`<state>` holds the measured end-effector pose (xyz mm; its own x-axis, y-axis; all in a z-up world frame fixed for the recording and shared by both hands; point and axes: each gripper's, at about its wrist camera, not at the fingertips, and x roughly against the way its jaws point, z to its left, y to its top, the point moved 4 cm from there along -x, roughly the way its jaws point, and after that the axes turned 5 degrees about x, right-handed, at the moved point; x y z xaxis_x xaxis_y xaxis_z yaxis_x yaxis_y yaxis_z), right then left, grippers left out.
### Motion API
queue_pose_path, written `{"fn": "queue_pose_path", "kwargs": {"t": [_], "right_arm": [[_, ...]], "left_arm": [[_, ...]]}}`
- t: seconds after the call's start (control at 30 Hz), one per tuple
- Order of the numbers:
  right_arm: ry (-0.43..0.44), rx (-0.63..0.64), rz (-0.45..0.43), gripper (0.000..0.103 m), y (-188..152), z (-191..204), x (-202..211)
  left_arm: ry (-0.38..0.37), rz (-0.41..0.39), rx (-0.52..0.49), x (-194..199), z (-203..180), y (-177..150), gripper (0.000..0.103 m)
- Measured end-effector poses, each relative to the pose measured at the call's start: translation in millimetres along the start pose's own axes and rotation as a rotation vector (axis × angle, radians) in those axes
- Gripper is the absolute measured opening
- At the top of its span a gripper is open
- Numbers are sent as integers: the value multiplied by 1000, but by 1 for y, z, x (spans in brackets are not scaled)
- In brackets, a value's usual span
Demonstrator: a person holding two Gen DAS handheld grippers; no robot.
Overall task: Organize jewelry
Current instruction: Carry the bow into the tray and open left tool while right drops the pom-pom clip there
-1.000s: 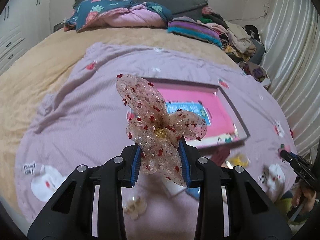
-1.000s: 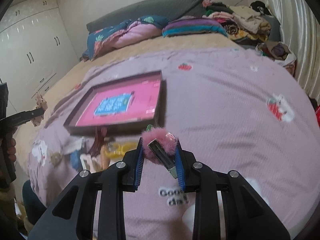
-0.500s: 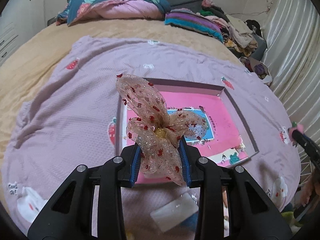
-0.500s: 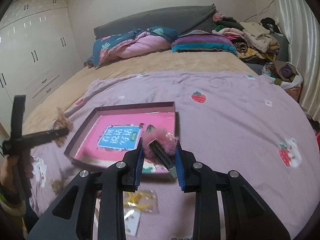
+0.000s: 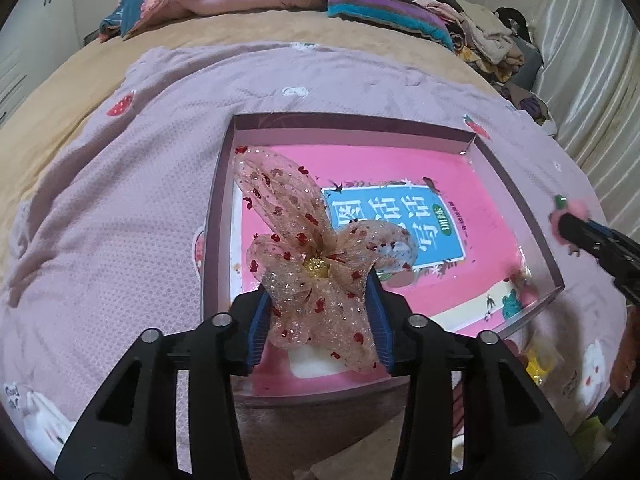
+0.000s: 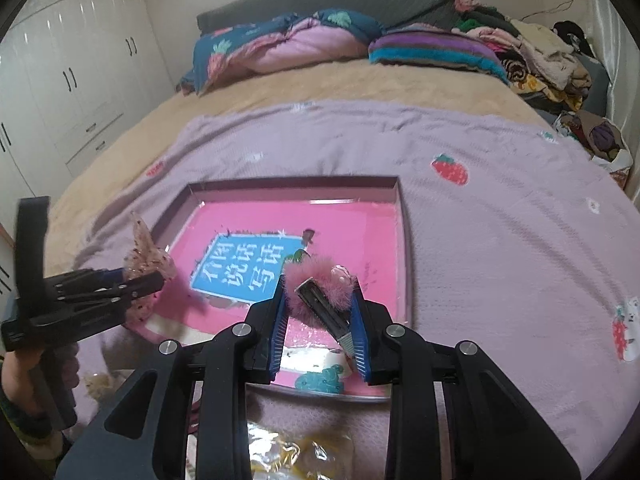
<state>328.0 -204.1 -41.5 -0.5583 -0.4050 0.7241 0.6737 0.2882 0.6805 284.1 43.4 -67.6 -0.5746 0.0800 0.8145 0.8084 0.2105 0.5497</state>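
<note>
My left gripper (image 5: pixel 318 320) is shut on a sheer pink bow hair clip (image 5: pixel 308 256) with red specks and a gold centre, held above the near left part of a shallow pink-lined box (image 5: pixel 218 216). My right gripper (image 6: pixel 318 316) is shut on a fluffy pink hair clip (image 6: pixel 320 284) with a metal clasp, held over the box's near right part (image 6: pixel 404 248). A blue label with white characters (image 6: pixel 244 268) lies in the box. The left gripper with the bow (image 6: pixel 148 264) shows at the left of the right wrist view.
The box sits on a lilac strawberry-print blanket (image 6: pixel 500 220) over a tan bed. Small packets (image 6: pixel 304 452) lie on the blanket in front of the box. Pillows (image 6: pixel 288 44) and piled clothes (image 6: pixel 532 56) are at the far end; white wardrobes (image 6: pixel 60 92) stand left.
Both grippers have moved forward over the box with their clips still held. The box now fills the middle of both views; the loose items in front have dropped out of sight.
</note>
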Motion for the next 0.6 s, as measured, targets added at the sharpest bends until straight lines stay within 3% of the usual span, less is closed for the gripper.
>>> {"fn": "queue_pose_path", "kwargs": {"t": [0.13,0.33,0.6], "right_arm": [[-2,-13,33,27,-7,1,-18],[-21,-38,71,30,-23,-4,-31],[-37,-75,26,61,-29,-14,-8]], "left_arm": [[4,4,-4,-1,4,-2,53],[1,-13,10,10,9,-5,62],[3,-80,16,45,4,-6,75]]}}
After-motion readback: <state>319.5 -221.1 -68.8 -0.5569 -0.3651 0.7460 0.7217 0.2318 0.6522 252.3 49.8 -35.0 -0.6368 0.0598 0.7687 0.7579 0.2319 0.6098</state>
